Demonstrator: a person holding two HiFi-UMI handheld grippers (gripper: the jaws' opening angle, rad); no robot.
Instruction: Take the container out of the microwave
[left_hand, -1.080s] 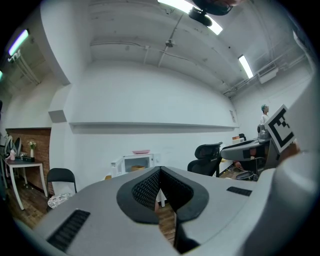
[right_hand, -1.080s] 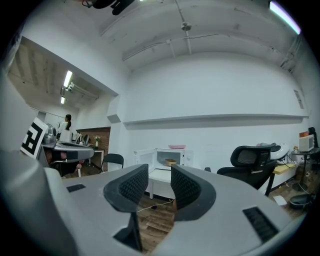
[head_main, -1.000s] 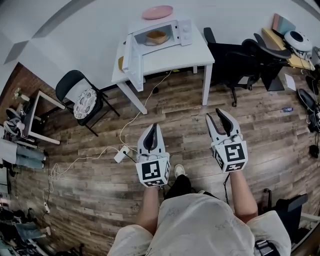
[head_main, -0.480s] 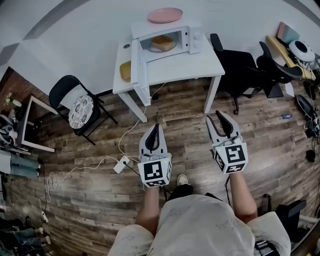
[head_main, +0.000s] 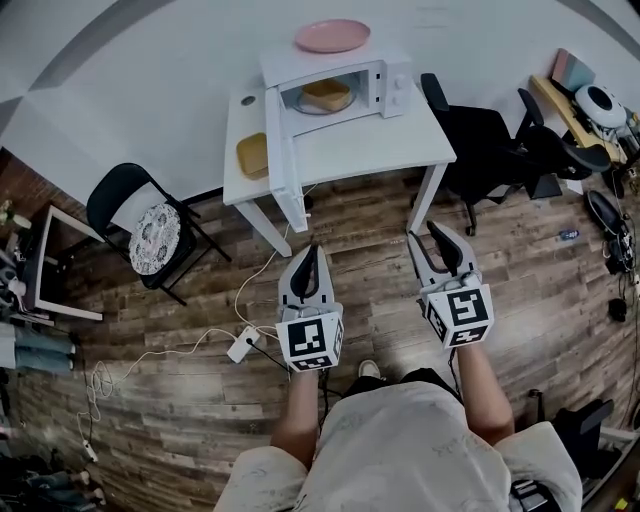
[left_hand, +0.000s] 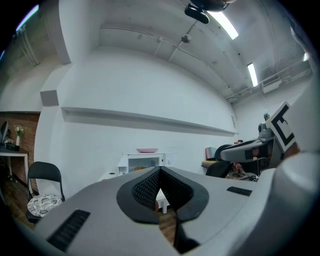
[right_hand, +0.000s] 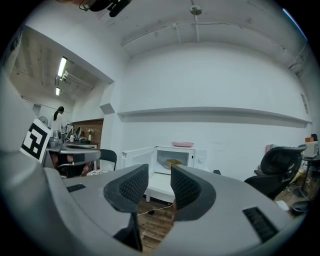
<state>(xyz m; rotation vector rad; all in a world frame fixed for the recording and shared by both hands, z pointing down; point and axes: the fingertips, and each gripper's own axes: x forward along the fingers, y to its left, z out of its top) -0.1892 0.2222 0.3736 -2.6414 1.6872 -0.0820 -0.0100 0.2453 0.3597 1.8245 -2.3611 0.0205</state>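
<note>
1. Head view: the white table (head_main: 350, 150) stands well ahead across the wooden floor, and both grippers are held low and well apart from it. A white cable (head_main: 262, 262) trails from the table to a power strip (head_main: 243, 343) on the floor near the person's left. A foot caught in it on the approach could tug at the microwave.
2. The microwave (head_main: 395, 75) sits at the back of the table with its cavity open. If the container is dragged out rather than lifted, I judge the whole box could shift.
3. Its door (head_main: 283, 150) stands open on the left and reaches past the table's front edge. The left gripper would come in on that side and could knock the door or swing it shut.
4. A pink plate (head_main: 332, 35) lies on the microwave's roof, and a jolt might slide it off.
5. The container (head_main: 327, 95), tan and shallow, rests inside the cavity. Pinched at one rim only, it may tilt and spill.
6. The left gripper (head_main: 309, 250) has its jaws pressed together with nothing between them, so unless they part it can only push. The right gripper (head_main: 425, 232) shows a narrow gap, also empty. That gap is probably enough for a rim but not for the container's full width.
</note>
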